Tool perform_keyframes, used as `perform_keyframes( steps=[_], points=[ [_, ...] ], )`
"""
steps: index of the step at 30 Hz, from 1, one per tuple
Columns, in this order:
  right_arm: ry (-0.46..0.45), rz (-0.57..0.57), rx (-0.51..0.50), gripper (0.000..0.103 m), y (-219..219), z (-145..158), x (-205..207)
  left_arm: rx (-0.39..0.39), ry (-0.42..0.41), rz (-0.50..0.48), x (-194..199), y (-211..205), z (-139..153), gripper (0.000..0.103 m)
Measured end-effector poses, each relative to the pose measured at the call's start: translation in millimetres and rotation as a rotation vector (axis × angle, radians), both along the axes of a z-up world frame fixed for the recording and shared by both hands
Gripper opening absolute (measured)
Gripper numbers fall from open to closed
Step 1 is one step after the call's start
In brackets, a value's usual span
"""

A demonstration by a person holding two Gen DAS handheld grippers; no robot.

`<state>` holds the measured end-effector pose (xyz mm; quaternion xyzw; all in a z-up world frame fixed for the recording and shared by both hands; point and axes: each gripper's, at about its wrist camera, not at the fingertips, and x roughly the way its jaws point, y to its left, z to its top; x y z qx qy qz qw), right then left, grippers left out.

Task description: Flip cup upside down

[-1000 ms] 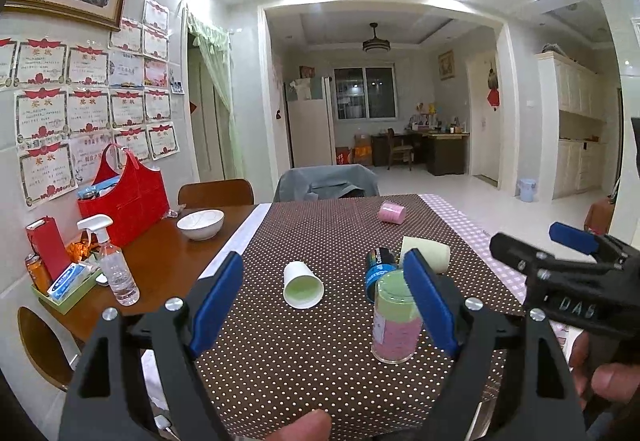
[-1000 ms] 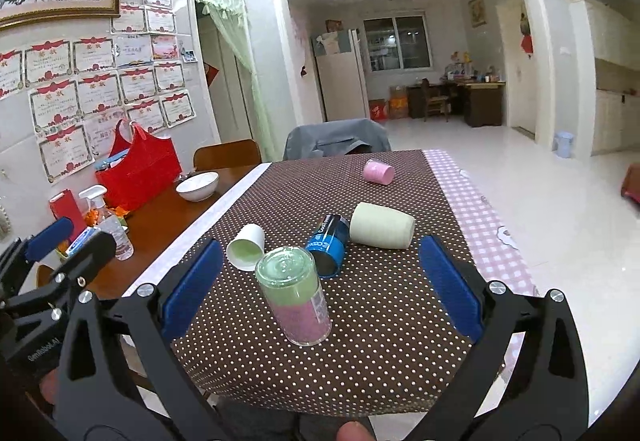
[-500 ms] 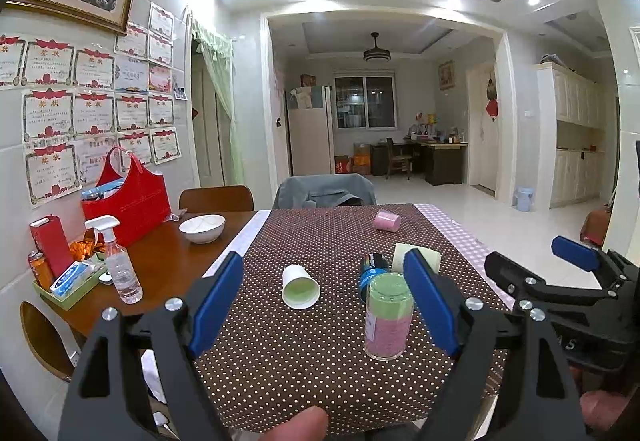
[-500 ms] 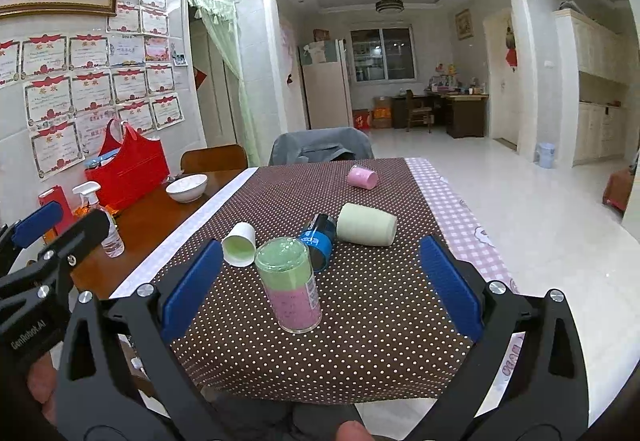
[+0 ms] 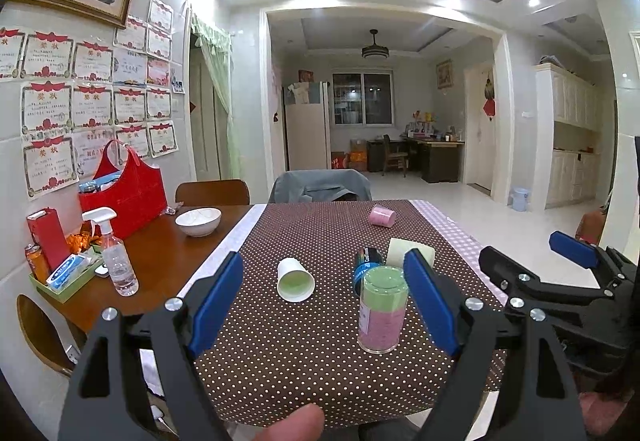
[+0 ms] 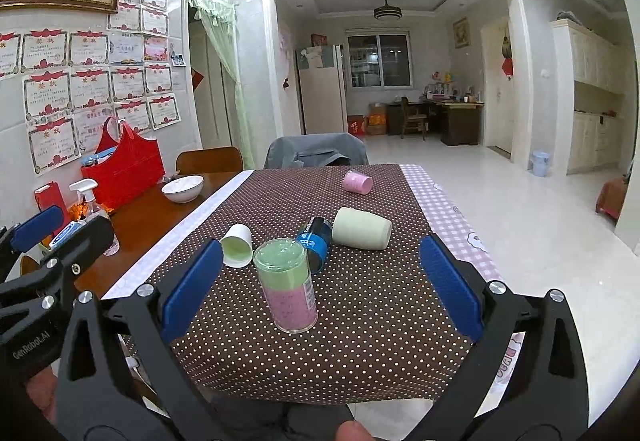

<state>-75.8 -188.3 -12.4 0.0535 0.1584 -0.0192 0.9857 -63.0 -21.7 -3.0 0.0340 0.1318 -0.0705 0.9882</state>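
A green-and-pink cup (image 5: 382, 309) (image 6: 287, 285) stands upside down near the front of the brown dotted tablecloth (image 5: 280, 353) (image 6: 380, 305). Behind it lie on their sides a white paper cup (image 5: 295, 279) (image 6: 237, 244), a blue cup (image 5: 363, 268) (image 6: 315, 239), a cream cup (image 5: 408, 251) (image 6: 362, 228) and a pink cup (image 5: 382, 216) (image 6: 357, 182). My left gripper (image 5: 326, 301) is open and empty, held back from the table edge. My right gripper (image 6: 320, 289) is open and empty too, also held back.
On the bare wood at the left are a white bowl (image 5: 198, 222) (image 6: 182, 188), a spray bottle (image 5: 116, 257), a red bag (image 5: 128, 193) (image 6: 122, 169) and a green tray (image 5: 64, 275). Chairs (image 5: 320, 185) stand at the table's far end.
Both grippers have drawn back and risen from the table, open and empty. The green-and-pink cup stays upside down in place and looks farther away.
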Motion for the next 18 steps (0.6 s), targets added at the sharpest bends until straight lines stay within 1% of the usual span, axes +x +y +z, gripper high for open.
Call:
perform_keyframes(
  steps=[18],
  points=[
    [0.022, 0.005, 0.010, 0.097, -2.3, -4.6, 3.9, -0.006, 0.021, -0.012, 4.8, 1.4, -4.8, 0.081]
  ],
)
